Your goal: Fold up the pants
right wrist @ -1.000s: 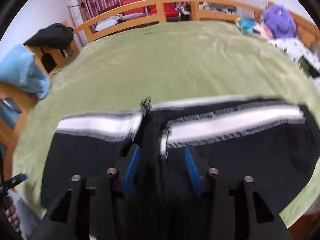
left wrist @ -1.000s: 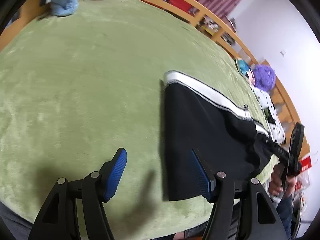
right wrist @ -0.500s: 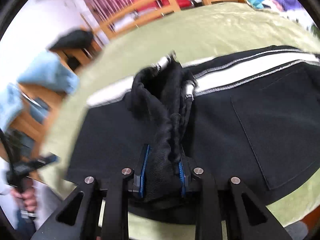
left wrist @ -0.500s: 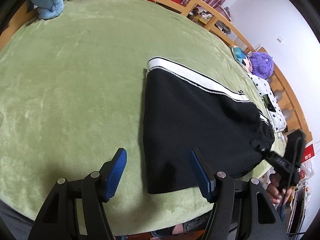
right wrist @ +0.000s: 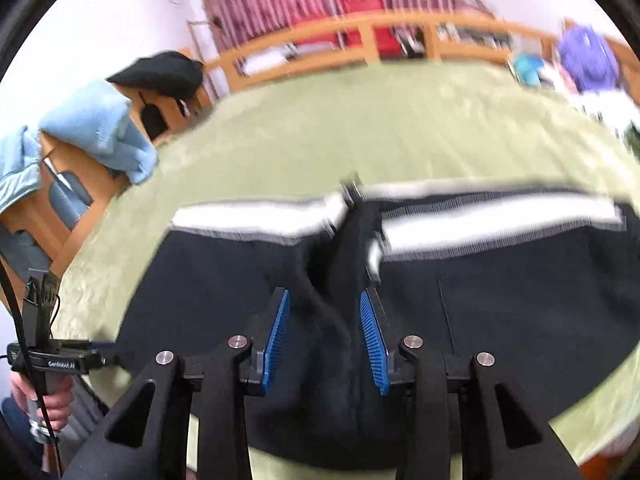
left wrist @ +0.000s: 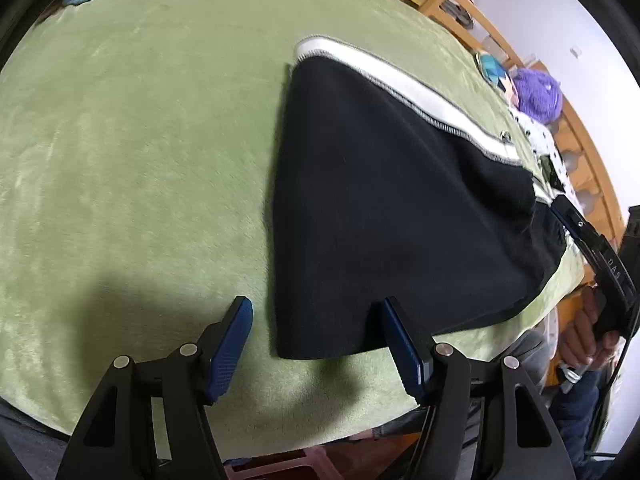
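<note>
Black pants (left wrist: pixel 384 208) with a white side stripe (left wrist: pixel 404 88) lie flat on the green blanket (left wrist: pixel 140 140). My left gripper (left wrist: pixel 316 322) is open just above the pants' near corner, one finger on each side of it. In the right wrist view the pants (right wrist: pixel 500 304) spread across the bed, with a raised fold of black fabric (right wrist: pixel 328 280) running between the blue pads. My right gripper (right wrist: pixel 325 312) is open, its pads apart from the fabric. The right gripper also shows at the far right of the left wrist view (left wrist: pixel 592 248).
A wooden bed rail (right wrist: pixel 360 32) runs along the far side. A light blue towel (right wrist: pixel 100 128) and a black garment (right wrist: pixel 160 72) hang at the left. A purple plush (left wrist: pixel 538 94) and spotted cloth (left wrist: pixel 536 136) lie at the right edge. The blanket's front edge (left wrist: pixel 280 420) is close.
My right gripper has opened and let go of the bunched fabric, which has dropped back onto the pants. My left gripper has moved closer to the pants' near corner.
</note>
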`<action>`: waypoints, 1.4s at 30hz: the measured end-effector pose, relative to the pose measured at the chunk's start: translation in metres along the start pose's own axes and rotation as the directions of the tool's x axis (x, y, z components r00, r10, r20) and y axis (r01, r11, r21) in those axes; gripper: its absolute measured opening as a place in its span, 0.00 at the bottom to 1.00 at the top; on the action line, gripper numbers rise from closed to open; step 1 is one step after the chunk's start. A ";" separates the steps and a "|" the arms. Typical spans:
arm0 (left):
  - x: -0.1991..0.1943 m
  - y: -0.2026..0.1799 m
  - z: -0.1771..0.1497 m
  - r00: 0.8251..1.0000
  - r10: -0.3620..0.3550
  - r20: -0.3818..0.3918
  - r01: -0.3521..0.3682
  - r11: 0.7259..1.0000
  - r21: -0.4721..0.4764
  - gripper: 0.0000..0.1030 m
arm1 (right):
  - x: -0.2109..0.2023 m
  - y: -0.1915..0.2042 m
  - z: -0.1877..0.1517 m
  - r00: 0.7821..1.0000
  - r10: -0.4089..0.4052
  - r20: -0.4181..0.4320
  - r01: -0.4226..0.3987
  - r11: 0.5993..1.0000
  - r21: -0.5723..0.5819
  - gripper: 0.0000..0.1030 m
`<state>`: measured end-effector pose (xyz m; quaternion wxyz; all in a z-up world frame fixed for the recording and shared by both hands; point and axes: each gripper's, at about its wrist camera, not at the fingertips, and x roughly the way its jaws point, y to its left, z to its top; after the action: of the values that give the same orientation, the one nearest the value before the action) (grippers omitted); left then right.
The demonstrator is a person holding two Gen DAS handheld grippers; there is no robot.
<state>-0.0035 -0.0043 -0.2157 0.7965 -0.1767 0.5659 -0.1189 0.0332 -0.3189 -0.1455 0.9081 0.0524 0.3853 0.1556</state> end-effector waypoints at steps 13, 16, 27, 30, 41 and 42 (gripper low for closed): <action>-0.015 0.000 0.015 0.999 0.005 0.054 -0.005 1.000 0.015 0.62 | 0.107 -0.032 0.010 0.975 -0.056 -0.214 0.078 0.992 0.094 0.00; -0.015 -0.004 0.025 0.997 0.015 0.081 -0.018 0.999 0.035 0.62 | 0.090 -0.030 0.013 0.979 -0.079 -0.189 0.100 0.990 0.102 0.00; 0.016 -0.019 0.086 0.990 0.029 0.140 -0.043 0.995 0.092 0.60 | -0.043 -0.116 -0.021 0.922 -0.372 -0.110 0.388 0.880 0.274 0.49; 0.038 -0.009 0.096 0.996 0.008 0.093 -0.011 0.999 0.036 0.60 | -0.071 -0.169 -0.041 0.885 -0.435 -0.165 0.464 0.793 0.395 0.56; 0.061 -0.013 0.113 0.995 -0.031 0.090 0.030 1.000 0.009 0.60 | -0.053 -0.268 -0.078 0.927 -0.347 -0.141 0.354 0.691 0.630 0.67; 0.063 -0.015 0.116 0.995 -0.033 0.090 0.032 0.999 0.014 0.60 | -0.051 -0.274 -0.075 0.933 -0.342 -0.114 0.332 0.690 0.643 0.67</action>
<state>0.1272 -0.0250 -0.2290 0.8202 -0.1860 0.5257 -0.1276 0.0125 -0.5966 -0.2220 0.8478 0.2950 0.4114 -0.1581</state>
